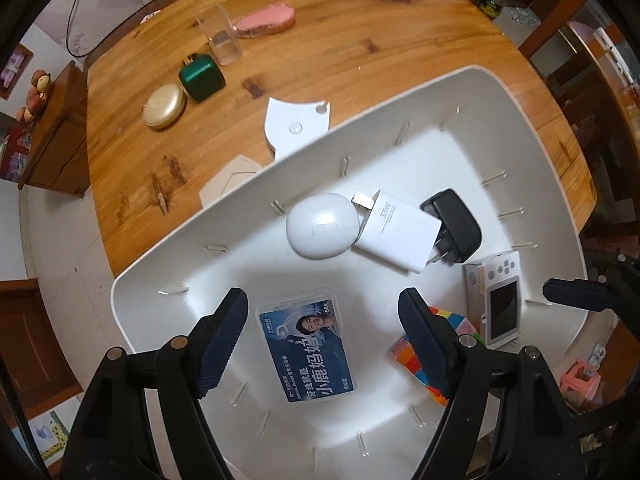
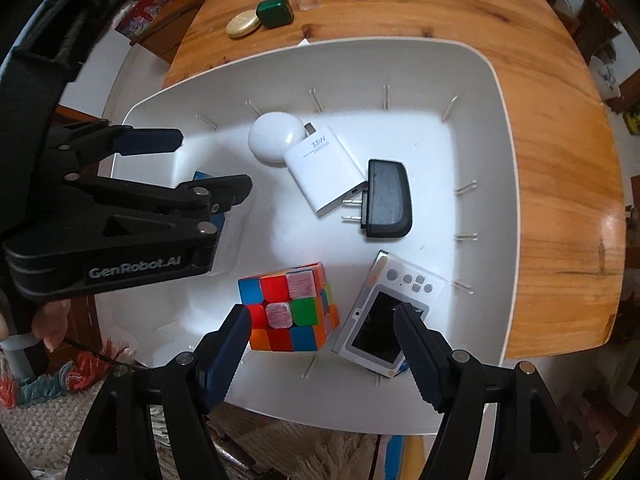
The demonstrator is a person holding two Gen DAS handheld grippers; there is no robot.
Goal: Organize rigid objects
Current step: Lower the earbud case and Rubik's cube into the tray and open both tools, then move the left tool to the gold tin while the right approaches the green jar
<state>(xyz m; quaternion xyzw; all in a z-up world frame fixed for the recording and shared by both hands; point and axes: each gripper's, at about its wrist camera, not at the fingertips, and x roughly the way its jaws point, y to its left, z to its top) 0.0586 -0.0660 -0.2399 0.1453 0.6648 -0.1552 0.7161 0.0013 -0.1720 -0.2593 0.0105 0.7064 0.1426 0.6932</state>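
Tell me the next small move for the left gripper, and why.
Probably lift the left gripper clear of the white bin and carry it toward the green box on the table. Its jaws stand open with nothing pressed between them; the blue card pack already lies on the bin floor, while the green box and gold tin remain outside.

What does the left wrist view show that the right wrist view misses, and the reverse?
Only the left wrist view: the whole blue-labelled clear plastic card box lying between the open left gripper fingers, plus white cut-out pieces on the wooden table.

Only the right wrist view: the multicoloured puzzle cube unobstructed, and the open right gripper.

Both: the white plastic bin, white oval case, white charger, black plug adapter, silver compact camera, green box, gold round tin.
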